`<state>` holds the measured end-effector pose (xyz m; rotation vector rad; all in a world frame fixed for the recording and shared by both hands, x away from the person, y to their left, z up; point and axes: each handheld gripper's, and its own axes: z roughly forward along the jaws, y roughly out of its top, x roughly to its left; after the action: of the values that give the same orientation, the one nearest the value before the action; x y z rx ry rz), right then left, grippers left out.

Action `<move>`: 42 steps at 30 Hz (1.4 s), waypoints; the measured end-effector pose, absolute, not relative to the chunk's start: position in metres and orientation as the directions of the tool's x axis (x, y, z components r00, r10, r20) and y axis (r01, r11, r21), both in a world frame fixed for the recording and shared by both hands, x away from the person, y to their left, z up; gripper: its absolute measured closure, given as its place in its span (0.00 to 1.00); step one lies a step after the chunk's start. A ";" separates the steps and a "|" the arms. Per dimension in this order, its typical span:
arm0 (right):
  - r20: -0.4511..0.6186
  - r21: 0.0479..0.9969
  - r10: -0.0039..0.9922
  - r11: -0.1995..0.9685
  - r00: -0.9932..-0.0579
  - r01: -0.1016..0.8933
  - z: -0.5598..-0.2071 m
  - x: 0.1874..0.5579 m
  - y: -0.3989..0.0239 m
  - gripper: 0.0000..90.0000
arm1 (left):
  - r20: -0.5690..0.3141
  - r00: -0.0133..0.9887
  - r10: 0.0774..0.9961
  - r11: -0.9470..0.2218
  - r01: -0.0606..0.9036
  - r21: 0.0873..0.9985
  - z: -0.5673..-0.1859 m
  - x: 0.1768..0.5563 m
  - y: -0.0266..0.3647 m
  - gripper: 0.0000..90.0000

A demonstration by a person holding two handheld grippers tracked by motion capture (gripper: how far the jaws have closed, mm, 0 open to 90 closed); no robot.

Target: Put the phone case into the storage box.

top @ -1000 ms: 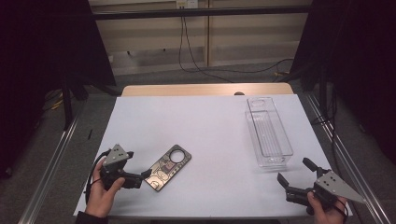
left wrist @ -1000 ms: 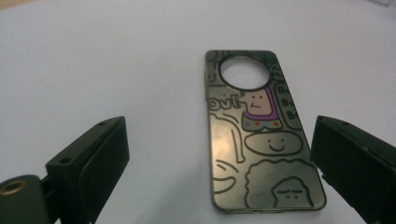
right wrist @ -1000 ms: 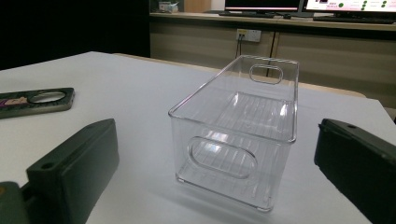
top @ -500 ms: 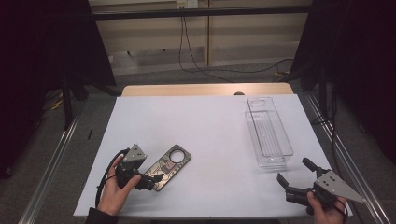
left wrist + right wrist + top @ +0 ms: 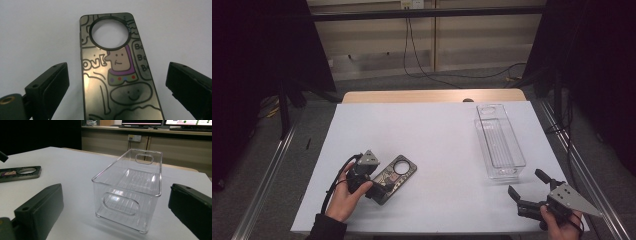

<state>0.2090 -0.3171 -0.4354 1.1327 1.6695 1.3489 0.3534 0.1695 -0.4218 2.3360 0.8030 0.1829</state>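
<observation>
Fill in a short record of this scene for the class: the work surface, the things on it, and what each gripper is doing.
surface: white table
item 1: phone case, flat, printed cartoons, round camera hole
item 2: clear bin, empty, handle cut-outs in its ends
left gripper: open, fingers either side of the phone case, not touching it
right gripper: open, pointed at the bin, apart from it
layout: case at the near left, bin at the right

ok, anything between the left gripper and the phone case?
Nothing visible. The left gripper is open with the phone case lying flat between its jaws on the bare white table.
</observation>
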 end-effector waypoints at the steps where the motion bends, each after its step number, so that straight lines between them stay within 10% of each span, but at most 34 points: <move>1: 0.003 0.977 0.928 0.077 -0.373 0.199 -0.435 0.209 -0.317 0.00 | -0.067 0.796 0.602 -0.600 0.506 0.620 -0.423 0.355 0.168 0.06; 42: 0.008 0.976 0.924 0.076 -0.383 0.203 -0.436 0.209 -0.316 0.00 | -0.040 0.803 0.595 -0.718 0.553 0.423 -0.443 0.373 0.126 0.00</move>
<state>0.2093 -0.3156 -0.4358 1.1297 1.6803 1.3565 0.3730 0.1256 -0.4429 2.5700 0.8609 0.1371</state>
